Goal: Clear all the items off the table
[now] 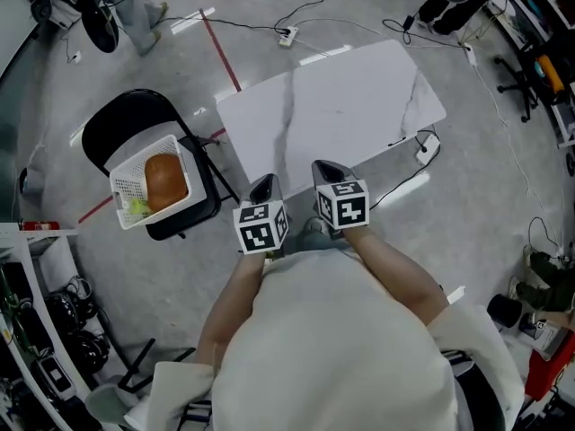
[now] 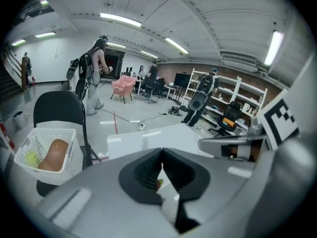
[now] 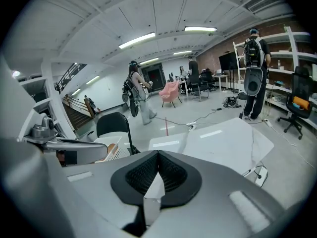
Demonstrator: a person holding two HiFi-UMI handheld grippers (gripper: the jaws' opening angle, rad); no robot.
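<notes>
The white marble-patterned table (image 1: 332, 106) has a bare top. A white basket (image 1: 126, 180) on a black folding chair (image 1: 135, 119) to its left holds a brown rounded item (image 1: 166, 181) and a yellow-green item (image 1: 137, 207). My left gripper (image 1: 265, 187) and right gripper (image 1: 328, 171) hang side by side at the table's near edge, close to the person's body. Both are shut with nothing between the pads. In the left gripper view the left gripper (image 2: 161, 155) points over the table (image 2: 148, 139), with the basket (image 2: 49, 131) at left. The right gripper (image 3: 158, 157) faces the table (image 3: 223, 143).
Cables and a power strip (image 1: 287, 35) lie on the floor beyond the table, and a white adapter (image 1: 428, 147) lies by its right corner. A red tape line (image 1: 220, 52) crosses the floor. People stand at the back (image 2: 96, 73). Shelves and office chairs line the room's sides.
</notes>
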